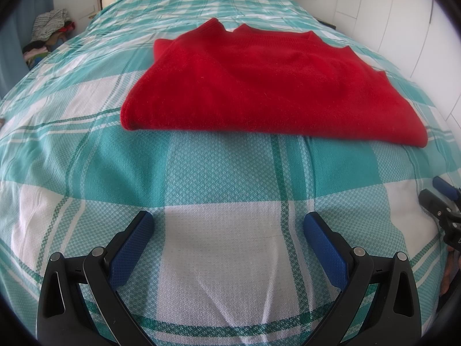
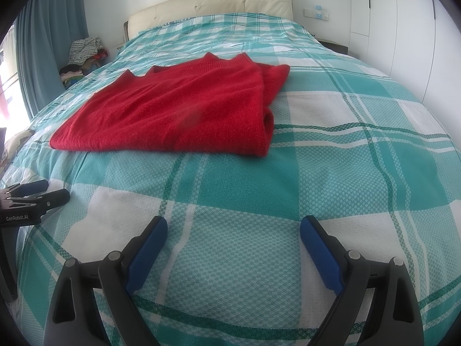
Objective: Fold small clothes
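A red knit sweater [image 1: 259, 86] lies folded flat on the teal and white plaid bedspread [image 1: 219, 173]; it also shows in the right wrist view [image 2: 178, 109], left of centre. My left gripper [image 1: 229, 220] is open and empty, low over the bedspread in front of the sweater's near edge. My right gripper [image 2: 233, 225] is open and empty, in front of the sweater and to its right. Each gripper shows at the edge of the other's view: the right one [image 1: 440, 193] and the left one [image 2: 43, 191].
A cream padded headboard [image 2: 213, 3] stands at the far end of the bed. A pile of clothes [image 2: 83, 54] sits beside the bed at far left by blue curtains [image 2: 52, 28]. White wardrobe doors [image 2: 403, 14] line the right side.
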Demonstrator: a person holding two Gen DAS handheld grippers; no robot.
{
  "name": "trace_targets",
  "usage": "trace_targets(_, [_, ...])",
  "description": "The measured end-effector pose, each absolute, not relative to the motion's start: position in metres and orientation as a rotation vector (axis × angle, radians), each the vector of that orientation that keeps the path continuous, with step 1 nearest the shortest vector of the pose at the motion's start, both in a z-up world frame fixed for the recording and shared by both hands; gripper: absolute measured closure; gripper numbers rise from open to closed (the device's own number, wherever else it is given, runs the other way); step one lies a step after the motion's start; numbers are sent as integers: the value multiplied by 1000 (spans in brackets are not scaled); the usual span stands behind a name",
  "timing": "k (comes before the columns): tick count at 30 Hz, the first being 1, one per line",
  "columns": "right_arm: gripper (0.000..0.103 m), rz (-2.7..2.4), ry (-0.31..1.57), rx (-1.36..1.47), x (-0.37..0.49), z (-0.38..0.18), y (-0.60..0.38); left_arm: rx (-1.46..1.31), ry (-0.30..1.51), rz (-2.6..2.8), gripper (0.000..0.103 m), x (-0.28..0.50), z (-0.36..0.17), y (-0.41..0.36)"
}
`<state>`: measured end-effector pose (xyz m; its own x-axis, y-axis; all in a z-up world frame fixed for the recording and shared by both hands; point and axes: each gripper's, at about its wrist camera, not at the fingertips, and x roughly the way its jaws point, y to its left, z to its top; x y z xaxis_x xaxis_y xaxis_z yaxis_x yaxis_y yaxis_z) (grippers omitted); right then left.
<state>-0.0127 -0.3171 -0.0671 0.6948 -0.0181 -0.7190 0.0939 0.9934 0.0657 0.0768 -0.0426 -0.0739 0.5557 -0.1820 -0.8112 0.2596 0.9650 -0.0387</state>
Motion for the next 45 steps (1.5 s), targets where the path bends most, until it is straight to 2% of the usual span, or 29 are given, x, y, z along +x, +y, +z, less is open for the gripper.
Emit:
trace_targets(7, [10,-54,804,110,-13,-65,-318,89,948,-261,0,76,-74,-43])
trace_targets(12, [10,29,761,252,-5,-36,-344,97,972,-256,0,78,-74,-44])
trace_targets(17, [10,39,737,456,53,-5,-405,99,999,-320,1,74,-59,-34])
trace_targets(20, [11,52,804,601,104,-17,-439,128,908,-340,1,62,-36,-20])
trace_targets(22, [18,71,866,690,136,-35,-450,159,842,-330,1,57,-23,-10])
trace_targets(23, [27,94,890,743,148,-46,-450,164,818,-320,1,56,-19,-4])
trace_targets(25, [33,127,902,806,165,-58,-444,149,786,-303,1,58,-17,9])
trace_targets(26, [44,134,913,802,172,-60,-437,137,772,-293,1,60,-18,16])
trace_targets(27, [73,135,945,777,179,-61,-427,127,766,-277,1,62,-21,24])
trace_targets(28, [92,106,986,724,185,-61,-417,116,765,-260,1,66,-25,32])
trace_targets(32, [92,2,1015,568,199,-23,-377,56,807,-191,1,78,-32,63])
trace_targets(38, [92,135,986,511,238,47,-268,10,685,-108,1,83,-3,100])
trace_targets(41, [92,186,1020,494,268,50,-205,-36,705,-86,1,88,-5,116])
trace_targets(45, [92,196,1071,454,291,23,-135,-89,729,-66,1,93,-9,133])
